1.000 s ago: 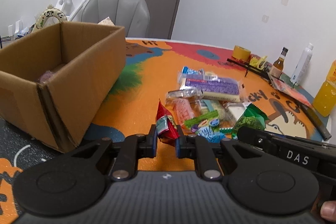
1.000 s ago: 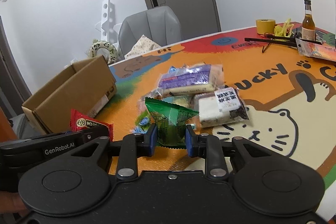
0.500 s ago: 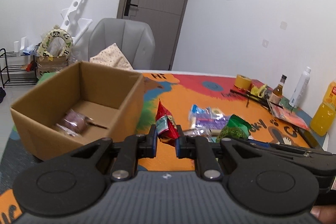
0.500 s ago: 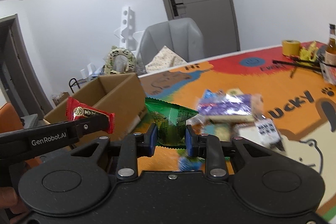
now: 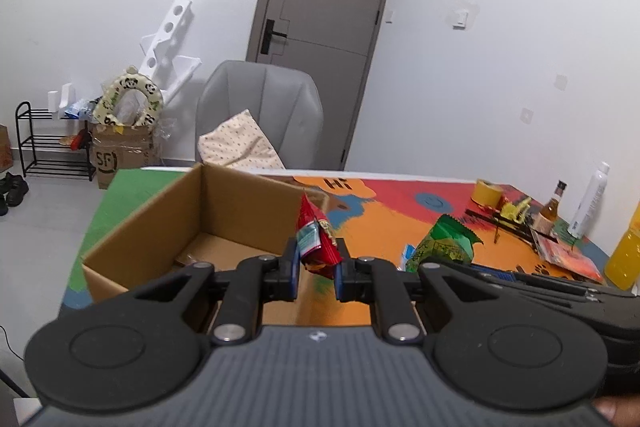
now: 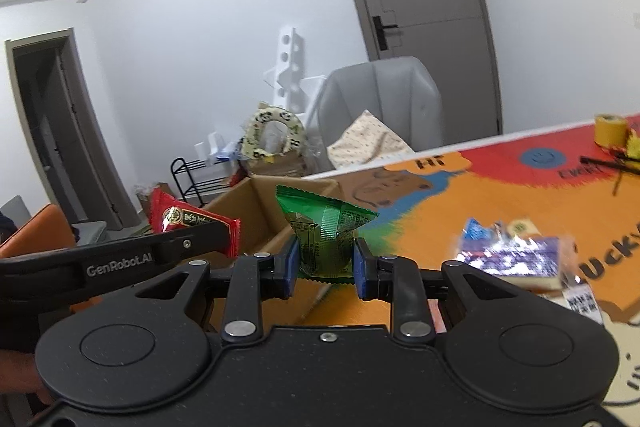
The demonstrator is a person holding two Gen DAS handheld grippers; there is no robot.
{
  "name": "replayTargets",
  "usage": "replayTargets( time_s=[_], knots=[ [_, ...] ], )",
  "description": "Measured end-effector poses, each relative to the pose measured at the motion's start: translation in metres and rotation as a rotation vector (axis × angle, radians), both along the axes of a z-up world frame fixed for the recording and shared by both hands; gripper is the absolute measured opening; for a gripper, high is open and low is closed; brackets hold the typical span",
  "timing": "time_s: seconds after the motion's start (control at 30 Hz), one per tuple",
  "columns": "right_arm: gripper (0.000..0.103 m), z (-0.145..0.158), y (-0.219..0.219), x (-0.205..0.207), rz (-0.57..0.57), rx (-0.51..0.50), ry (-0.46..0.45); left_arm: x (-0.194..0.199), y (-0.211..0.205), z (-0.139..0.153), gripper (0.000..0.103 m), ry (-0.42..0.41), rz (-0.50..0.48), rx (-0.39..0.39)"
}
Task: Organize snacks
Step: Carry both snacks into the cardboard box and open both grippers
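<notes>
My left gripper (image 5: pixel 316 273) is shut on a red snack packet (image 5: pixel 316 241) and holds it in the air by the right wall of the open cardboard box (image 5: pixel 168 223). My right gripper (image 6: pixel 325 269) is shut on a green snack packet (image 6: pixel 325 231), raised beside the box (image 6: pixel 256 211). The red packet (image 6: pixel 188 223) and the left gripper also show at the left of the right wrist view. The green packet (image 5: pixel 444 243) shows in the left wrist view. A wrapped snack (image 5: pixel 192 259) lies on the box floor. More snacks (image 6: pixel 516 259) lie on the colourful table mat (image 6: pixel 500 195).
A yellow tape roll (image 5: pixel 488 191), a brown bottle (image 5: pixel 552 205), a white bottle (image 5: pixel 590 203) and an orange bottle (image 5: pixel 626 255) stand at the right. A grey chair (image 5: pixel 264 107) with a cushion stands behind the table. A black shoe rack (image 5: pixel 48 143) is at the left.
Both grippers have risen and moved left toward the box with their packets. The box interior now sits directly ahead of the left gripper, and the snack pile has dropped away to the right.
</notes>
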State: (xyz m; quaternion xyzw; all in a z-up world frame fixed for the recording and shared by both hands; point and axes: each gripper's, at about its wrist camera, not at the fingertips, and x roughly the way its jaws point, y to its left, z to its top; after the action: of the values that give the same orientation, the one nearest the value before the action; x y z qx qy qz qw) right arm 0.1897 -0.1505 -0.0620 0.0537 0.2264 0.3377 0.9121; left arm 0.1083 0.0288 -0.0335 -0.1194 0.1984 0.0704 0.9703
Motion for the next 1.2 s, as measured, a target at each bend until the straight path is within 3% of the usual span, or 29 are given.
replayTargets(
  time_s=[0.2,0.5,0.73,0.8,1.2],
  knots=[
    [0.026,0.006,0.018,0.006,0.057,0.01,-0.005,0.005,0.028,-0.002,0.015,0.013,0.044,-0.045],
    [0.026,0.018,0.047,0.017,0.121,0.017,0.0,0.014,0.062,0.002,0.015,0.044,0.115,-0.05],
    [0.028,0.016,0.07,0.026,0.169,0.004,0.048,0.023,0.075,0.0,0.02,0.107,0.112,-0.067],
    [0.034,0.013,0.075,0.029,0.173,-0.006,0.076,0.024,0.08,-0.002,0.025,0.119,0.117,-0.084],
    [0.044,0.006,0.05,0.032,0.088,-0.014,0.111,0.02,0.071,-0.004,0.078,0.095,0.155,-0.055]
  ],
)
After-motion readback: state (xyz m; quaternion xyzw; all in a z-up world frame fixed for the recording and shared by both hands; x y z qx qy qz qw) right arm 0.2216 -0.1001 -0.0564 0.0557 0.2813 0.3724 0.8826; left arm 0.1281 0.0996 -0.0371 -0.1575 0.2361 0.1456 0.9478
